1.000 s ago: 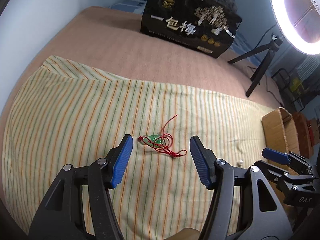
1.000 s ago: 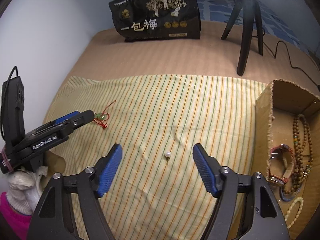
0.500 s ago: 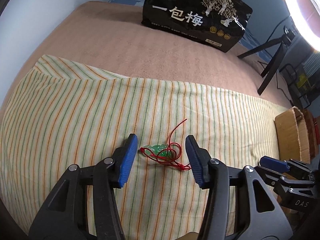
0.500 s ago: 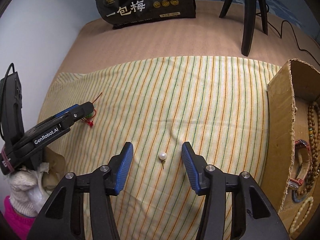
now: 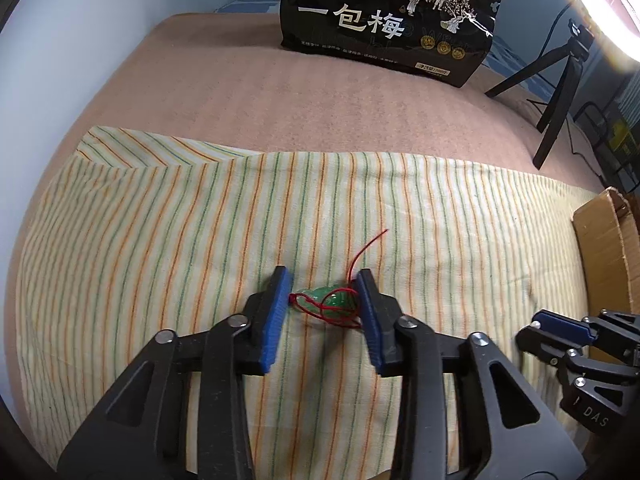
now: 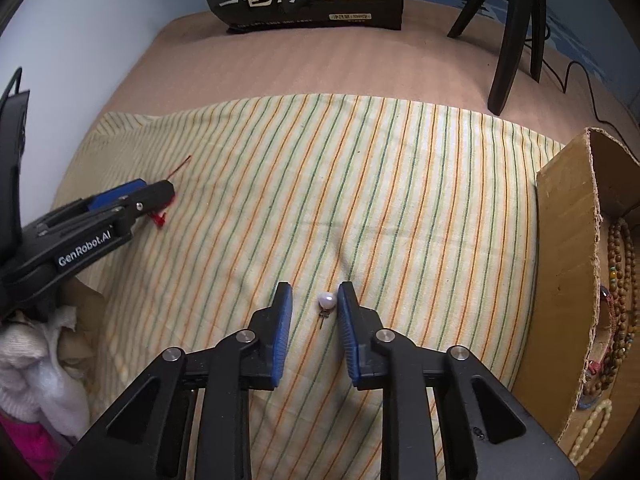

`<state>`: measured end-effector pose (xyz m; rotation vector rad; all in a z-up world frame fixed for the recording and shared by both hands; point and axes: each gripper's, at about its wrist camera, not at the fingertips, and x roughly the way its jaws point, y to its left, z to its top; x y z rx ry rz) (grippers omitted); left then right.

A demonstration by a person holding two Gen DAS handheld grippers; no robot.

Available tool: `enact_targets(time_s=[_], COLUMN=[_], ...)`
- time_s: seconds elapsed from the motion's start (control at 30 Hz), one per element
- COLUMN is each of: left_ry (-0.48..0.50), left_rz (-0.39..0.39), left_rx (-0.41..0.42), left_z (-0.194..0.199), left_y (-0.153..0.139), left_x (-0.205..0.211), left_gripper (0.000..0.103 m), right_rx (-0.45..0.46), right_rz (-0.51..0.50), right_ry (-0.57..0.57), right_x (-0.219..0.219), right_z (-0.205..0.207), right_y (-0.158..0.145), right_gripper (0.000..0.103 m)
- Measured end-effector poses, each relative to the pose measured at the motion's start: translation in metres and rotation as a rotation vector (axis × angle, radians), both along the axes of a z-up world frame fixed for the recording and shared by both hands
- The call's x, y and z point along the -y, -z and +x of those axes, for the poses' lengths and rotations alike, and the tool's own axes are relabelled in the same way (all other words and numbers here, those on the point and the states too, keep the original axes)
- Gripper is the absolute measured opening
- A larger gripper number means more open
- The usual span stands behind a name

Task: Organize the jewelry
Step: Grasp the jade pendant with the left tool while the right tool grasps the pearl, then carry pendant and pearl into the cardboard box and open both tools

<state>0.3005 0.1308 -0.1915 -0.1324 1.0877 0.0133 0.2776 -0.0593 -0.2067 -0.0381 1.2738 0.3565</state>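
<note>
A green jade pendant on a red cord [image 5: 330, 300] lies on the striped cloth [image 5: 160, 240]. My left gripper [image 5: 324, 284] is open around it, one pad on each side, not clamped. A white pearl earring [image 6: 326, 302] lies on the same cloth; my right gripper [image 6: 314, 294] is open and narrow around it, the right pad close beside the pearl. The left gripper also shows in the right wrist view [image 6: 132, 196], with the red cord end [image 6: 160, 219] beside it. A cardboard box [image 6: 568, 264] at the right holds bead necklaces [image 6: 620, 280] and bracelets.
A black snack bag [image 5: 388, 20] stands at the back of the bed. A black tripod [image 6: 516, 32] stands at the back right, its cable trailing. A ring light [image 5: 600, 0] glows at the upper right. The right gripper shows in the left wrist view [image 5: 560, 332].
Both grippers have moved forward and down over their items and their jaws have narrowed around the pendant and the pearl earring.
</note>
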Motion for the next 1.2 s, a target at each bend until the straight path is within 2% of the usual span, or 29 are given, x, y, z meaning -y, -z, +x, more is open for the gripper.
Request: enact_targets(time_s=[0.07, 0.1, 0.27, 0.5, 0.9, 1.2], left_ry=[0.005, 0.005, -0.004, -0.020, -0.020, 0.005], left_rz=[0.005, 0.005, -0.019, -0.058, -0.081, -0.104], left_rx=[0.005, 0.007, 0.015, 0.044, 0.130, 0.190], left_z=[-0.001, -0.001, -0.003, -0.009, -0.029, -0.051], left_y=[0.000, 0.000, -0.002, -0.017, -0.061, -0.095], left_x=[0.001, 0.001, -0.002, -0.006, 0.001, 0.021], left_gripper=[0.032, 0.032, 0.032, 0.032, 0.032, 0.032], right_rx=[0.016, 0.020, 0.036, 0.065, 0.138, 0.186], right_rz=[-0.022, -0.025, -0.017, 0.011, 0.059, 0.082], right_ry=[-0.014, -0.019, -0.027, -0.033, -0.038, -0.028], right_x=[-0.004, -0.005, -0.010, -0.002, 0.018, 0.039], right_z=[-0.002, -0.004, -0.008, -0.010, -0.023, -0.039], right_y=[0.000, 0.000, 0.001, -0.015, -0.057, -0.086], right_gripper=[0.009, 0.007, 0.007, 0.007, 0.007, 0.007])
